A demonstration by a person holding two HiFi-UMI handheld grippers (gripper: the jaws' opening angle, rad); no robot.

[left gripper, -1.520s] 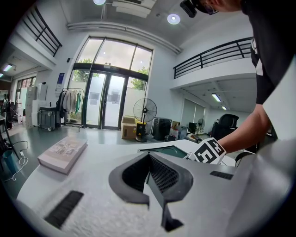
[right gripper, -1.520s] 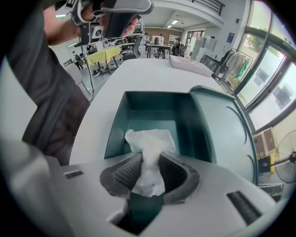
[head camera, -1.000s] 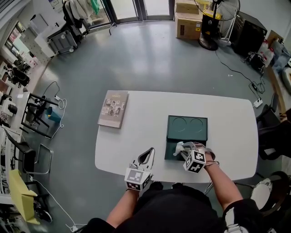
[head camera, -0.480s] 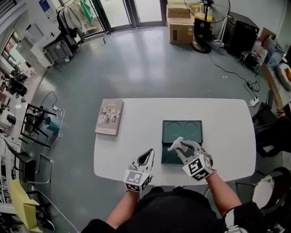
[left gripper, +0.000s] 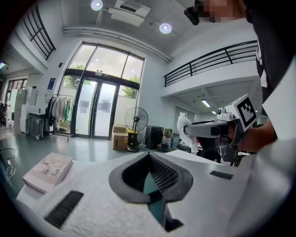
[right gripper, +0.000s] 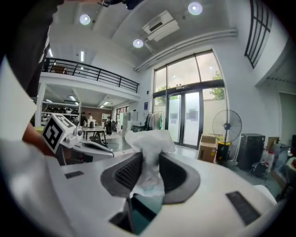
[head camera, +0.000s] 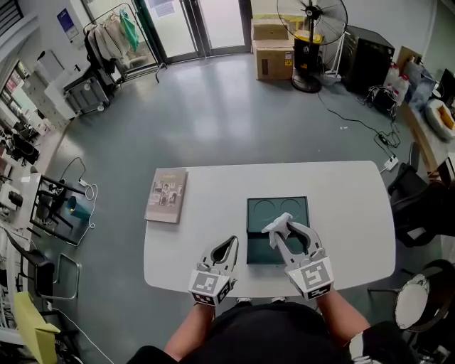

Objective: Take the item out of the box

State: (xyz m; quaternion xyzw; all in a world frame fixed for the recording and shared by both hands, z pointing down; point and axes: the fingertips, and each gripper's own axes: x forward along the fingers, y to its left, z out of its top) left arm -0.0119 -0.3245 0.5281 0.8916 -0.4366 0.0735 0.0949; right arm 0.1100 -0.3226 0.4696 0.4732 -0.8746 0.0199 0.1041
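Note:
A dark green box (head camera: pixel 278 211) lies open on the white table (head camera: pixel 206 242), with two round hollows in its far half. My right gripper (head camera: pixel 279 233) hangs above the box's near half, shut on a crumpled white wrapped item (head camera: pixel 276 225). In the right gripper view the white item (right gripper: pixel 147 143) stands up between the pads of the right gripper (right gripper: pixel 148 159). From the left gripper view, that white item (left gripper: pixel 185 127) shows at the tip of the right gripper (left gripper: pixel 200 130). My left gripper (head camera: pixel 228 244) hovers left of the box, jaws shut, nothing in them. The left gripper (left gripper: pixel 148 155) shows its pads meeting.
A book (head camera: pixel 166 194) lies on the table's left part. Beyond the table are grey floor, a standing fan (head camera: pixel 311 21), cardboard boxes (head camera: pixel 274 50) and a clothes rack (head camera: pixel 110 35). Cables and clutter (head camera: pixel 387 92) sit at the right wall.
My right gripper has lifted the white item up out of the box and swung from pointing down to nearly level. The left gripper has risen a little.

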